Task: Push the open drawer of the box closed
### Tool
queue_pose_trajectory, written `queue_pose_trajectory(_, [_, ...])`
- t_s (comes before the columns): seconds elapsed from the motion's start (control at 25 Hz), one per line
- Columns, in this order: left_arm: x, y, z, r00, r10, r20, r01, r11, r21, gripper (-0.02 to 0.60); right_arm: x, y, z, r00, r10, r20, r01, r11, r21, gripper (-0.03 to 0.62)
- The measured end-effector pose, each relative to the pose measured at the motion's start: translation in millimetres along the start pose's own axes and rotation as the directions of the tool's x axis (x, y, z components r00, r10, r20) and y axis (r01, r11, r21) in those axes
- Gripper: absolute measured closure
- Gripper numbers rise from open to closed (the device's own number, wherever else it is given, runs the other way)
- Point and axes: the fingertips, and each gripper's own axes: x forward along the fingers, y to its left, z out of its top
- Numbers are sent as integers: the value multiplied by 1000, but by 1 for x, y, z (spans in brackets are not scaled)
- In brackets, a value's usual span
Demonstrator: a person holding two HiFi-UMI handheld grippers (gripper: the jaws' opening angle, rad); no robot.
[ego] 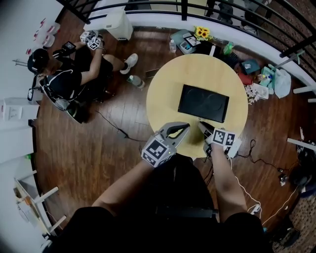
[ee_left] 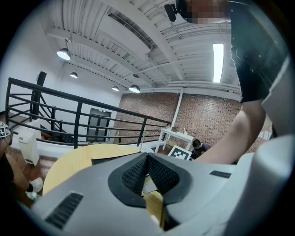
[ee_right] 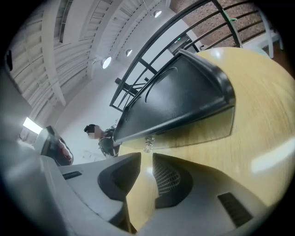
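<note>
A flat black box (ego: 203, 103) lies on the round yellow table (ego: 168, 89). In the right gripper view the box (ee_right: 179, 99) looms close; under its black top is a pale front panel (ee_right: 198, 133) with a small clear knob (ee_right: 147, 146). My right gripper (ee_right: 146, 159) points at that knob from just short of it, with a narrow gap between its pads and nothing in it. It sits at the table's near edge (ego: 204, 128). My left gripper (ego: 180, 129) hovers beside it, left of the box. Its tips (ee_left: 147, 156) meet, empty.
A person (ego: 64, 79) sits on the wooden floor at the far left with another pair of grippers. Behind the table stand a black railing (ego: 163, 6), a white unit (ego: 118, 24), yellow flowers (ego: 201, 33) and bags (ego: 269, 76). A cable (ego: 116, 129) trails on the floor.
</note>
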Motion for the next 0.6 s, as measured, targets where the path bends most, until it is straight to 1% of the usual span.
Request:
queue_pose_trajectory(0.12, [-6, -8, 10, 1000, -1, 10, 1, 1000, 0, 551, -24, 14, 4, 999, -4, 42, 5, 999, -35, 502])
queue_pose_trajectory(0.2, [-10, -14, 17, 1000, -4, 17, 4, 1000, 0, 551, -44, 31, 14, 996, 5, 94, 5, 995, -96, 501])
queue_pose_trajectory(0.28, [-17, -24, 25, 1000, -7, 22, 7, 1000, -1, 551, -66, 59, 26, 986, 45, 159, -17, 985, -172, 576])
queue_pose_trajectory(0.32, [-21, -29, 29, 1000, -8, 27, 8, 1000, 2, 551, -78, 74, 31, 979, 73, 188, -32, 977, -211, 577])
queue_pose_trajectory(0.44, [-34, -47, 44, 999, -15, 45, 14, 1000, 10, 551, -114, 122, 43, 952, 166, 256, -72, 938, -339, 577])
queue_pose_trajectory(0.6, [-48, -72, 70, 998, -25, 64, 24, 999, 25, 551, -165, 191, 53, 913, 281, 296, -94, 850, -518, 579])
